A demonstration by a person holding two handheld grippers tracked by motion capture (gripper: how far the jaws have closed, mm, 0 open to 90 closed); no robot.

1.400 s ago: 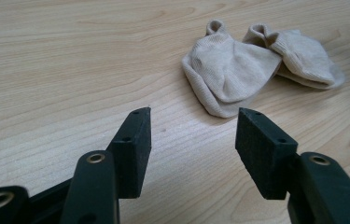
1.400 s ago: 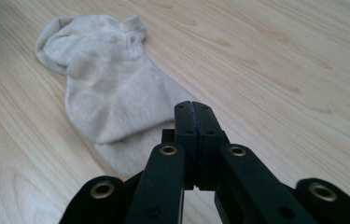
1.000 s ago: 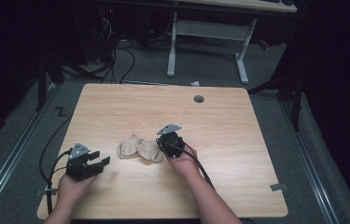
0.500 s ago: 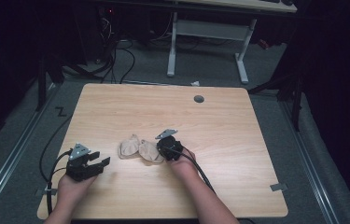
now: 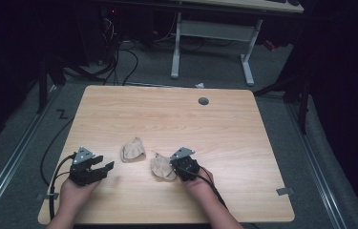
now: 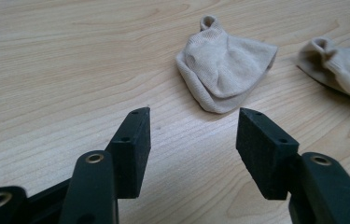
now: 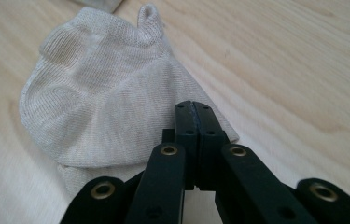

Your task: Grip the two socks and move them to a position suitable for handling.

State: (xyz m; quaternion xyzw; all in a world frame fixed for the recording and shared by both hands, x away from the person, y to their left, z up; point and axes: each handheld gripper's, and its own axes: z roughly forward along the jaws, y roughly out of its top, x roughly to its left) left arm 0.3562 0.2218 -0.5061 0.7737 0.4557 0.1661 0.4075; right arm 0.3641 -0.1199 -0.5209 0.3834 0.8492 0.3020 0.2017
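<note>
Beige knit, two small ankle socks on a pale wood table (image 5: 243, 143). Notes run left to right.

Left gripper (image 5: 101, 168): held low near the table's front left, jaws spread wide with bare wood between them, holding nothing. In the left gripper view it (image 6: 191, 140) points toward the left sock (image 6: 226, 70), which lies ahead of the jaws and apart from them, folded flat, pull tab up.

Left sock (image 5: 133, 150): lies alone, near the table's middle, close to its mate but not touching it.

Right sock (image 5: 162, 167): just right of the first, at the tips of the right gripper (image 5: 175, 168). The right gripper view shows the jaws pressed together with no gap, tips (image 7: 195, 109) on the sock's near edge (image 7: 102, 98). A fold of knit looks pinched between them, but the bite is hidden under the jaws.

Risks, as judged:
- Thin pinch on one layer only; a lift could let the fabric slip out.
- Dragging toward the left sock could bunch or unfold the held one.
- Left jaws, closing short of their sock, would close on bare wood.
</note>
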